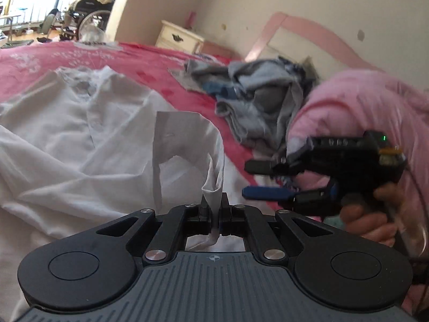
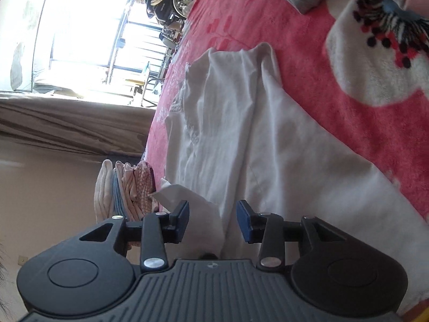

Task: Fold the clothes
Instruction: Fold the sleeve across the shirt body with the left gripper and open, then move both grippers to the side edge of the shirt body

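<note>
Bedspread (image 1: 166, 61), pink-red, carries white shirt (image 1: 80, 134) spread rumpled across it; grey clothes pile (image 1: 257, 94) lies further back by pink pillow (image 1: 362, 102). Left gripper (image 1: 214, 209) pinches a lifted shirt cuff between pressed-together fingers. Right gripper (image 2: 213, 220) is spread, fingers apart above the shirt, nothing held

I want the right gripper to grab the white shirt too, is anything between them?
Nothing visible. The right gripper is open with the white shirt straight ahead; the left gripper already pinches its cuff.
</note>
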A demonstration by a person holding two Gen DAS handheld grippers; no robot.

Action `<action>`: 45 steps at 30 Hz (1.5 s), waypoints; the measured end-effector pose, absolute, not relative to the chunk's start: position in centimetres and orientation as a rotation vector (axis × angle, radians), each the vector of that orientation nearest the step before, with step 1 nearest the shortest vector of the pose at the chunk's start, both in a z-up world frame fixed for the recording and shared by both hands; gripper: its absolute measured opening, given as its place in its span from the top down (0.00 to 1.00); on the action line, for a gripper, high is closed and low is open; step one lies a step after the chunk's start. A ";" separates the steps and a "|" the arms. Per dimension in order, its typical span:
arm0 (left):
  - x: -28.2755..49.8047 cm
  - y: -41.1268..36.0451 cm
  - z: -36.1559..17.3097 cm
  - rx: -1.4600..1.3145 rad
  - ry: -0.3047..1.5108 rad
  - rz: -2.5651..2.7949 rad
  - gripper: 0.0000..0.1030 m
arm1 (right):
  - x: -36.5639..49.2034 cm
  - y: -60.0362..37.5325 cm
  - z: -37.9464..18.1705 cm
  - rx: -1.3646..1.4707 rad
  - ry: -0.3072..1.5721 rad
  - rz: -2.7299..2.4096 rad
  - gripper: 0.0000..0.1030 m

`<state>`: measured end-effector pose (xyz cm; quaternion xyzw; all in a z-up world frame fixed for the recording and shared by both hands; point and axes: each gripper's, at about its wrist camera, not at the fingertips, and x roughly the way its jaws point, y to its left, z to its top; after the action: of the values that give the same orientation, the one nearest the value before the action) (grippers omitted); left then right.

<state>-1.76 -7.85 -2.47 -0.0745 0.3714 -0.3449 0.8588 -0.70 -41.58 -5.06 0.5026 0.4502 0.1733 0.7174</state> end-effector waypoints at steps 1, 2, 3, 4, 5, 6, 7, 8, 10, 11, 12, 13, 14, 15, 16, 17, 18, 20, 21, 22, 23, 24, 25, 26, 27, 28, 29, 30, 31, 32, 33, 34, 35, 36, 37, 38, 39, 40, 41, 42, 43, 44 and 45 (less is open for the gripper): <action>-2.2 -8.7 -3.1 -0.121 0.806 -0.748 0.97 | -0.7 -41.6 -5.4 1.108 1.010 0.378 0.54; -2.7 -9.4 -3.6 -0.082 0.828 -0.773 0.96 | -0.7 -41.7 -5.8 1.105 1.023 0.373 0.52; -3.2 -9.8 -4.0 -0.054 0.842 -0.788 0.95 | -0.7 -41.7 -6.1 1.101 1.036 0.368 0.51; -3.5 -10.0 -4.3 -0.034 0.849 -0.797 0.89 | -0.7 -41.7 -6.4 1.100 1.046 0.367 0.51; -3.8 -10.1 -4.5 -0.025 0.855 -0.809 0.84 | -0.7 -41.6 -6.7 1.101 1.052 0.369 0.50; -4.1 -10.2 -4.5 -0.026 0.862 -0.824 0.76 | -0.8 -41.6 -6.9 1.103 1.055 0.373 0.50; -4.3 -10.2 -4.5 -0.026 0.866 -0.838 0.72 | -0.8 -41.5 -7.0 1.101 1.060 0.376 0.49; -4.4 -10.1 -4.5 -0.025 0.869 -0.853 0.70 | -0.8 -41.4 -7.1 1.094 1.065 0.378 0.49; -4.5 -10.0 -4.5 -0.023 0.878 -0.880 0.68 | -0.9 -41.1 -7.0 1.068 1.078 0.384 0.49; -4.6 -9.8 -4.5 -0.023 0.886 -0.891 0.67 | -1.0 -40.9 -6.9 1.048 1.086 0.389 0.49; -4.7 -9.6 -4.5 -0.028 0.895 -0.899 0.67 | -1.1 -40.6 -6.7 1.025 1.094 0.398 0.49; -4.7 -9.4 -4.5 -0.035 0.903 -0.905 0.67 | -1.3 -40.4 -6.5 1.002 1.101 0.407 0.49; -4.7 -9.2 -4.4 -0.045 0.913 -0.914 0.67 | -1.4 -40.1 -6.2 0.980 1.109 0.416 0.49; -4.7 -8.9 -4.4 -0.054 0.920 -0.921 0.67 | -1.6 -39.9 -6.0 0.957 1.116 0.425 0.49; -4.8 -8.6 -4.3 -0.062 0.924 -0.920 0.66 | -1.7 -39.6 -5.9 0.934 1.124 0.430 0.49; -4.9 -8.3 -4.2 -0.070 0.928 -0.920 0.65 | -1.9 -39.2 -5.8 0.906 1.128 0.426 0.49; -5.0 -8.0 -4.1 -0.080 0.932 -0.923 0.65 | -2.0 -38.8 -5.7 0.876 1.131 0.423 0.49; -5.1 -7.3 -3.9 -0.104 0.937 -0.920 0.65 | -2.2 -37.7 -5.3 0.776 1.125 0.423 0.55; -5.1 -6.9 -3.8 -0.116 0.940 -0.917 0.65 | -2.3 -37.1 -5.1 0.726 1.121 0.423 0.59; -5.1 -6.5 -3.8 -0.124 0.941 -0.908 0.64 | -2.4 -36.6 -4.9 0.676 1.117 0.423 0.62; -5.1 -6.1 -3.8 -0.127 0.941 -0.895 0.64 | -2.6 -36.0 -4.7 0.626 1.112 0.424 0.71; -5.1 -5.7 -3.8 -0.127 0.942 -0.879 0.64 | -2.8 -35.3 -4.4 0.570 1.108 0.436 0.72; -5.1 -5.3 -4.0 -0.123 0.948 -0.859 0.64 | -3.1 -34.5 -4.1 0.512 1.100 0.449 0.73; -5.0 -4.9 -4.1 -0.118 0.954 -0.835 0.64 | -3.5 -33.9 -3.7 0.443 1.090 0.459 0.73; -5.0 -4.5 -4.3 -0.114 0.961 -0.813 0.64 | -4.0 -33.3 -3.3 0.374 1.078 0.469 0.76; -4.9 -4.0 -4.5 -0.111 0.966 -0.792 0.64 | -4.4 -32.7 -3.0 0.309 1.067 0.477 0.78; -4.9 -3.5 -4.7 -0.108 0.972 -0.770 0.64 | -4.7 -32.6 -2.7 0.275 1.060 0.473 0.85; -4.8 -3.0 -4.9 -0.106 0.977 -0.751 0.64 | -5.0 -32.6 -2.5 0.241 1.053 0.469 0.95; -4.8 -2.7 -5.2 -0.107 0.981 -0.732 0.64 | -5.3 -32.5 -2.2 0.207 1.045 0.465 0.99; -4.6 -2.3 -5.5 -0.109 0.986 -0.713 0.64 | -5.6 -32.4 -1.9 0.173 1.037 0.460 0.99; -4.5 -2.0 -5.7 -0.114 0.991 -0.697 0.64 | -5.9 -32.3 -1.7 0.139 1.029 0.456 0.99; -4.3 -1.7 -6.0 -0.121 0.995 -0.683 0.64 | -6.2 -32.3 -1.4 0.106 1.021 0.451 0.99; -4.2 -1.4 -6.2 -0.129 0.996 -0.674 0.64 | -6.5 -32.2 -1.1 0.076 1.013 0.446 0.99; -4.1 -1.2 -6.3 -0.135 0.996 -0.668 0.64 | -6.6 -32.5 -0.5 0.076 1.002 0.436 0.99; -4.0 -1.0 -6.4 -0.141 0.997 -0.662 0.64 | -6.8 -32.9 0.1 0.076 0.992 0.425 0.99; -3.9 -0.9 -6.5 -0.146 0.998 -0.660 0.64 | -6.9 -33.1 0.6 0.077 0.982 0.415 0.99; -3.9 -0.8 -6.5 -0.151 1.000 -0.661 0.64 | -6.9 -33.2 1.1 0.076 0.977 0.407 0.99; -3.8 -0.7 -6.6 -0.155 1.002 -0.661 0.64 | -6.9 -33.3 1.5 0.075 0.971 0.399 0.99; -3.7 -0.5 -6.6 -0.160 1.004 -0.662 0.64 | -6.8 -33.5 1.9 0.075 0.967 0.390 0.99; -3.7 -0.5 -6.6 -0.162 1.004 -0.662 0.64 | -6.8 -33.7 1.8 0.078 0.967 0.378 0.99; -3.7 -0.4 -6.6 -0.163 1.004 -0.661 0.64 | -6.8 -33.9 1.7 0.081 0.968 0.365 0.99; -3.7 -0.3 -6.6 -0.166 1.005 -0.661 0.64 | -6.7 -34.2 1.6 0.084 0.969 0.353 0.99; -3.7 -0.3 -6.6 -0.169 1.006 -0.661 0.64 | -6.7 -34.4 1.5 0.087 0.969 0.340 0.99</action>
<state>-3.68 -0.28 -6.61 -0.0792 0.4724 -0.3103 0.8211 -6.73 -34.44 1.51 0.0417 0.4636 0.1627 0.8700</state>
